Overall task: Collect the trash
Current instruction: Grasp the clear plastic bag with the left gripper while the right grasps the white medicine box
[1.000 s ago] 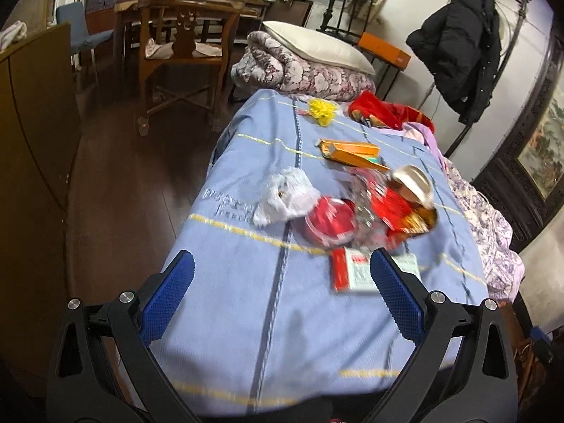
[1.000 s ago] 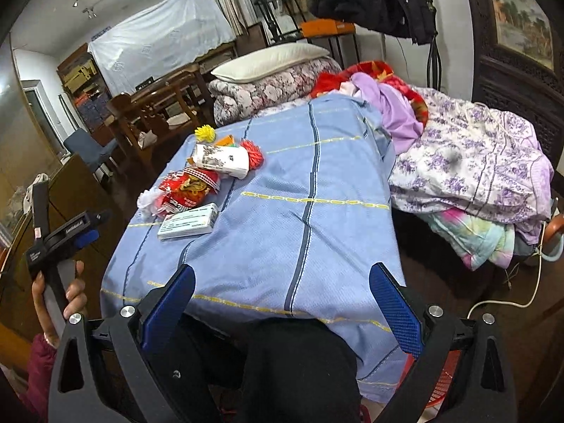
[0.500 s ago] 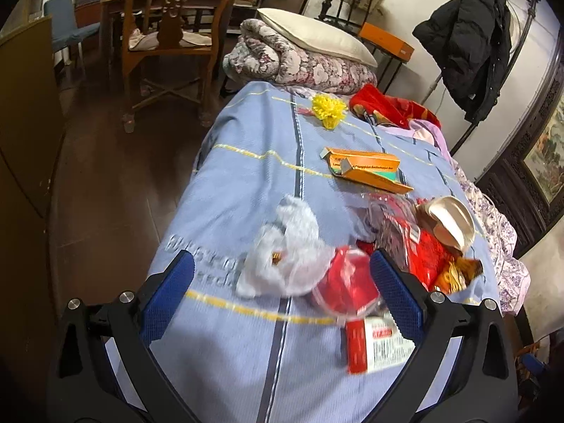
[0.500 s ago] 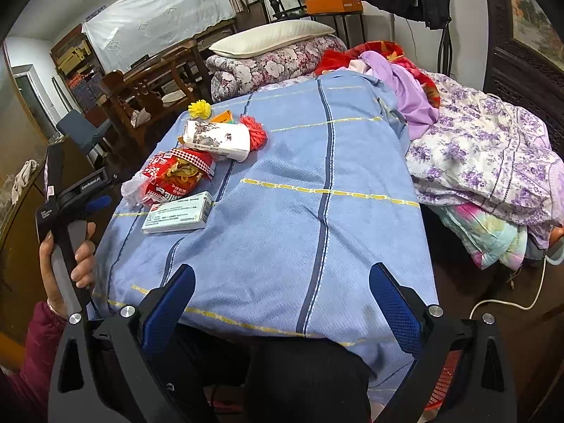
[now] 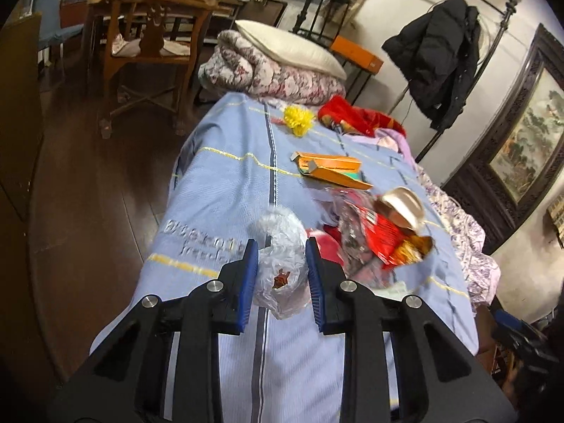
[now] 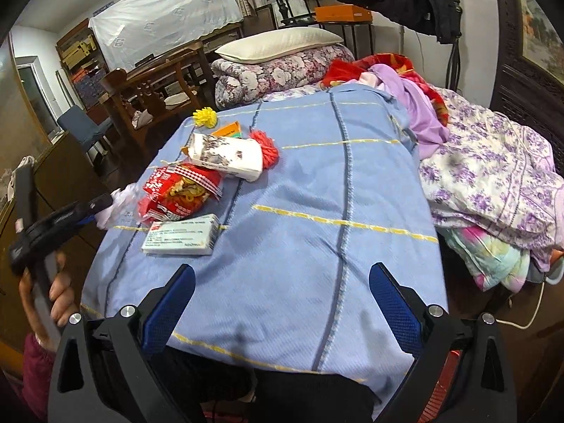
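My left gripper (image 5: 282, 246) is shut on a crumpled clear plastic bag (image 5: 282, 264) at the near left of the blue bedspread (image 5: 218, 190). Beside it lie a red snack packet (image 5: 384, 239), an orange box (image 5: 331, 167) and a yellow pompom (image 5: 299, 120). In the right wrist view the bag (image 6: 120, 201) shows in the left gripper (image 6: 95, 208), next to the red noodle packet (image 6: 179, 192), a white flat box (image 6: 181, 234), a white printed carton (image 6: 225, 157) and a red pompom (image 6: 266, 146). My right gripper (image 6: 282, 282) is open and empty over the bed's near edge.
Folded quilt and pillow (image 5: 282, 63) lie at the bed's far end. Purple floral bedding (image 6: 493, 176) is heaped on the right. A wooden chair (image 5: 148, 46) and dark wood floor (image 5: 88, 194) lie to the left. A black coat (image 5: 437, 60) hangs by the wall.
My left gripper moved forward to the plastic bag and closed on it. My right gripper stayed open and drifted slightly closer to the bed.
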{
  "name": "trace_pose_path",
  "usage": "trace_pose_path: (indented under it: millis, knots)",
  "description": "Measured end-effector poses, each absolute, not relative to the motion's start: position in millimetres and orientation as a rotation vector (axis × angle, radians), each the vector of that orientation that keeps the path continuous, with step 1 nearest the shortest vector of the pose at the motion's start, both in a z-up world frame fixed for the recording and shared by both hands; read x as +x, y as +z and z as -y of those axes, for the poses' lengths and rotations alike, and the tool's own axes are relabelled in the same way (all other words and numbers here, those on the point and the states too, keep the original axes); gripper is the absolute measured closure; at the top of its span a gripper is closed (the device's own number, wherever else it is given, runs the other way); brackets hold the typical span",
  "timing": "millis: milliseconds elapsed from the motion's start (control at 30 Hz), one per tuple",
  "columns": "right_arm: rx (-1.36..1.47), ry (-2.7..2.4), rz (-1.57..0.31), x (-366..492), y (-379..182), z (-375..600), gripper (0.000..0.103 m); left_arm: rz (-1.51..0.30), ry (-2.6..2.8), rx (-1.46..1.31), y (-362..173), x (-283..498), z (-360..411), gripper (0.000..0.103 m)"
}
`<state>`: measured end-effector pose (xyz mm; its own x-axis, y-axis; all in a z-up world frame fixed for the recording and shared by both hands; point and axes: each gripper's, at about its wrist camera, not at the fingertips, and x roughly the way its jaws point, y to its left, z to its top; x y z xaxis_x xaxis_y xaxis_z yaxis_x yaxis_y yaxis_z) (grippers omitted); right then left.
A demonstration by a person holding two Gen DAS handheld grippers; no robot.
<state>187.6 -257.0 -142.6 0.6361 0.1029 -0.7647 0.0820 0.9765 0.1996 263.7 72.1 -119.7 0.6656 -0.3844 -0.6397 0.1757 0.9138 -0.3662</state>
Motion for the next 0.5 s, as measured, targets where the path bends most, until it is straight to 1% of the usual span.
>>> trace_pose_path:
  millis: [167, 367, 500]
  knots:
    - [0.227, 0.05, -0.89, 197, -145, 247, 0.006, -0.784, -0.332, -0.296, -118, 240, -77, 0.075]
    - [0.196, 0.147, -0.932, 221, -156, 210, 0.006, -0.811, -0.329, -0.306, -127, 227, -78, 0.075]
    - [0.095, 0.234, -0.918, 243, -162, 173, 0.006, -0.814, -0.333, -0.294, -130, 226, -78, 0.075]
